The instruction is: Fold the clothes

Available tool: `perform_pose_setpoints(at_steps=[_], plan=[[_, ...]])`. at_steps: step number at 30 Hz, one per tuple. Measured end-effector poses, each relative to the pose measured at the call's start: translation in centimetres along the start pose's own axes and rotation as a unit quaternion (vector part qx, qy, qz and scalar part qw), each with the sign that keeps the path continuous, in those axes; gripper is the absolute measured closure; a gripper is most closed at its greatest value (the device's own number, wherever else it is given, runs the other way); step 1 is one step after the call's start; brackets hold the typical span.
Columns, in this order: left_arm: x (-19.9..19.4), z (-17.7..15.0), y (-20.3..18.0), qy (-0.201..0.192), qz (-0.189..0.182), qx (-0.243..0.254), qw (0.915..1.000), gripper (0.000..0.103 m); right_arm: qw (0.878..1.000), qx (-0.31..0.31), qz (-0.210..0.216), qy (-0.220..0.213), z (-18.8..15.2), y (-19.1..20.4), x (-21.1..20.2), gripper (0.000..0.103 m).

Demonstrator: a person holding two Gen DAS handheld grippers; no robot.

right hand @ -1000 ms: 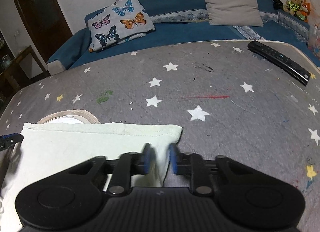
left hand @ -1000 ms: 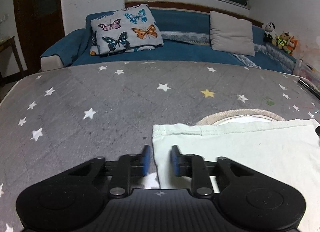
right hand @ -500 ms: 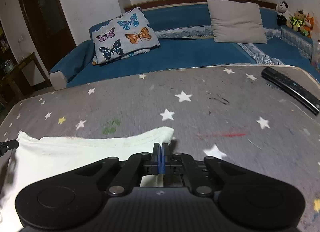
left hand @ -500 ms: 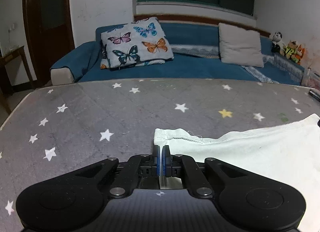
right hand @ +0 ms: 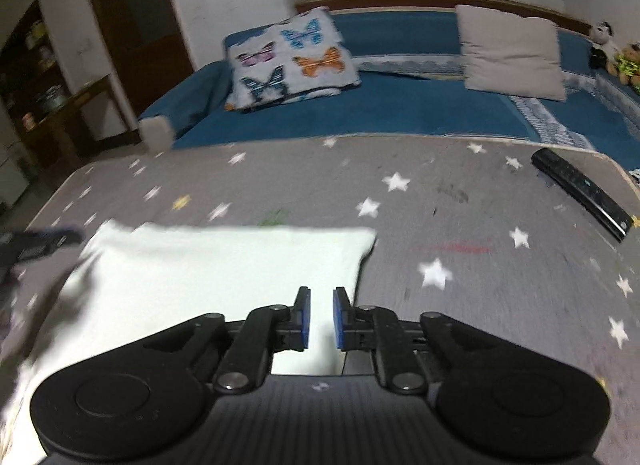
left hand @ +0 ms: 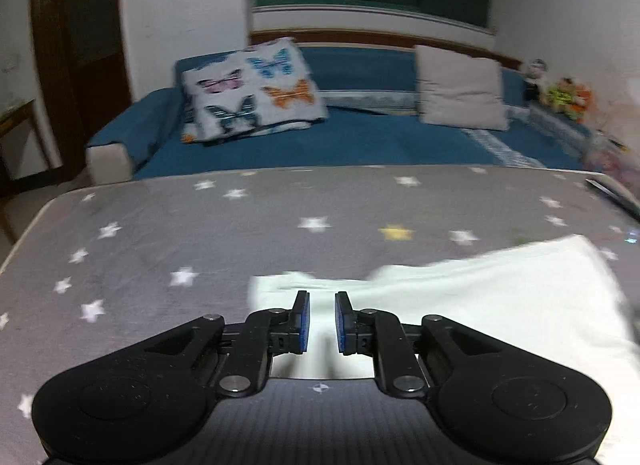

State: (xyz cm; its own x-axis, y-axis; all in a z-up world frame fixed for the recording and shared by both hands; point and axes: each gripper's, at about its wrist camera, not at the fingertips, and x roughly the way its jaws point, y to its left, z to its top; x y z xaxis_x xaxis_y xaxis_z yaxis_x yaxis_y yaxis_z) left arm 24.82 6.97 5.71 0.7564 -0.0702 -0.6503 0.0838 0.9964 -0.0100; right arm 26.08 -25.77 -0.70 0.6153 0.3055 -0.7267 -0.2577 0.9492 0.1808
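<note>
Both tools letting go of the garment

The left tool [left hand: 321,321] and right tool [right hand: 320,317], clenched a moment ago, are now gaping over the pale garment [right hand: 224,265] lying on the starred surface [right hand: 460,205]; this fold seems laid.

**Matte black grippers with blue pads**

The left black plastic two-finger gripper [left hand: 321,321] has a ribbed central body with a small white crosshair mark, flanked by two rounded housings with shallow circular discs. Angled linkage arms carry silver round-headed screws. Its fingers end in flat blue pads [left hand: 304,321]. The right black plastic two-finger gripper [right hand: 320,319] is built the same, with blue pads [right hand: 339,319] and matching silver screws.
</note>
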Motion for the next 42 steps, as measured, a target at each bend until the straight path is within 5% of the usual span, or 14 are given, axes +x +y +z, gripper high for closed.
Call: perform_pose_setpoints(at_steps=[12,18,25,31,42], plan=[[2.2,-0.6,-14.7,0.043,-0.144,0.058,0.9870,0.088,0.992,-0.102,0.065,0.034,-8.4,4.4,-6.1,0.091],[4.5,-0.8,-19.1,0.072,-0.174,0.081,0.9788,0.088,0.981,-0.146,0.111,0.059,-11.6,6.6,-6.9,0.091],[5.3,-0.7,-21.7,0.090,-0.176,0.125,0.9723,0.085,0.964,-0.193,0.168,0.070,-15.2,9.3,-8.7,0.090],[4.2,-0.3,-21.9,0.088,-0.158,0.140,0.9736,0.071,0.945,-0.230,0.218,0.074,-17.9,11.5,-10.3,0.076],[5.0,0.3,-23.5,0.116,-0.162,0.131,0.9712,0.071,0.937,-0.266,0.217,0.059,-19.1,12.7,-10.3,0.073]])
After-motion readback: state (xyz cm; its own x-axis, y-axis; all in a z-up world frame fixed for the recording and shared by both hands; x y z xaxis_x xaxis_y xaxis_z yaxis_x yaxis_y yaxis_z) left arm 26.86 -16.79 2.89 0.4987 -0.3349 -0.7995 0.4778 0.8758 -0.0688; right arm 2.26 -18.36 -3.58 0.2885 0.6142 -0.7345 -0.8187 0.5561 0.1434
